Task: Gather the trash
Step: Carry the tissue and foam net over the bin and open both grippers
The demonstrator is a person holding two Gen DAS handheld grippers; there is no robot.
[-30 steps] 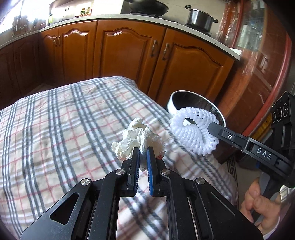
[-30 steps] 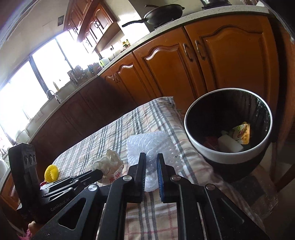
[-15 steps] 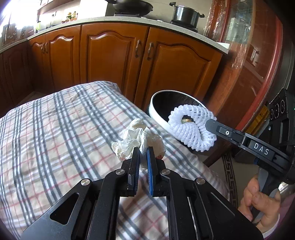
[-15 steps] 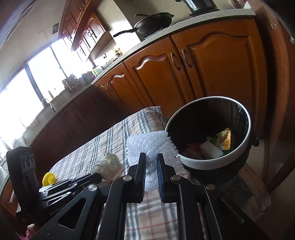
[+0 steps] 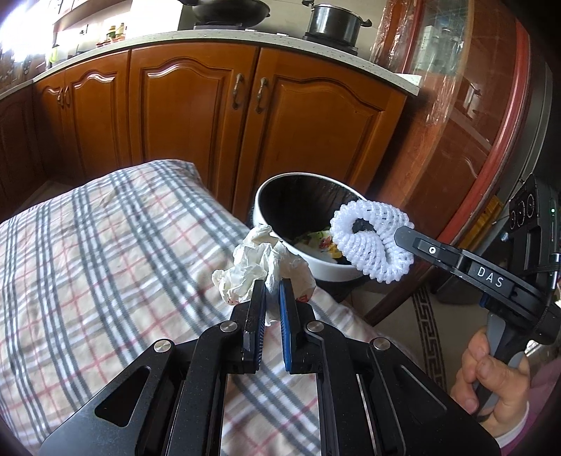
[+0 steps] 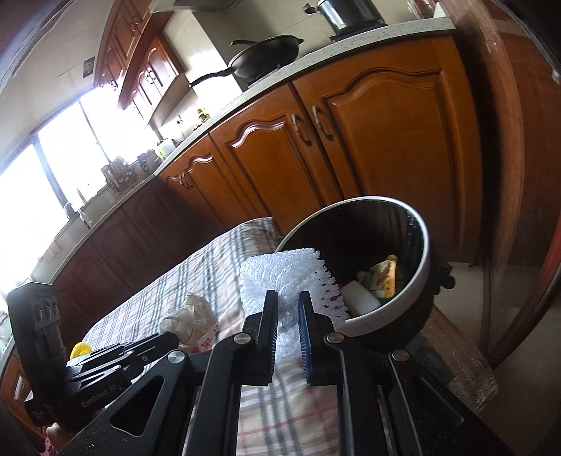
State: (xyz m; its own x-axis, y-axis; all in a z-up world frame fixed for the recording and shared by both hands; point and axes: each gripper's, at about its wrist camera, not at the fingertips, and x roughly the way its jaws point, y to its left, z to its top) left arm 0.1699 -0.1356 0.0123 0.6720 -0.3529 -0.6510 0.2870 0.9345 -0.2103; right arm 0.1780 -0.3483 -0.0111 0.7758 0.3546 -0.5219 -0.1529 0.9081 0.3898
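Beyond the tongs runs a curved row of orange-brown wooden cabinets under a pale speckled countertop — a black wok and a steel pot stand on it. Far left, bright windows glare above a sink. Right, a glazed red-wood cabinet; below, pale floor tile with a key-pattern border.

Left hand-held gripper: matte black speckled frame, triangular cut-outs, round silver screw heads, blue pads inside fingers. Right hand-held gripper: same black linkage, silver screws, blue pad on right finger. Seen from left wrist: white "DAS" lettering on its finger, black camera box with round dials, grey handle. Left unit's side: "GenRobot.AI" marking. Hand with pink sleeve cuff.
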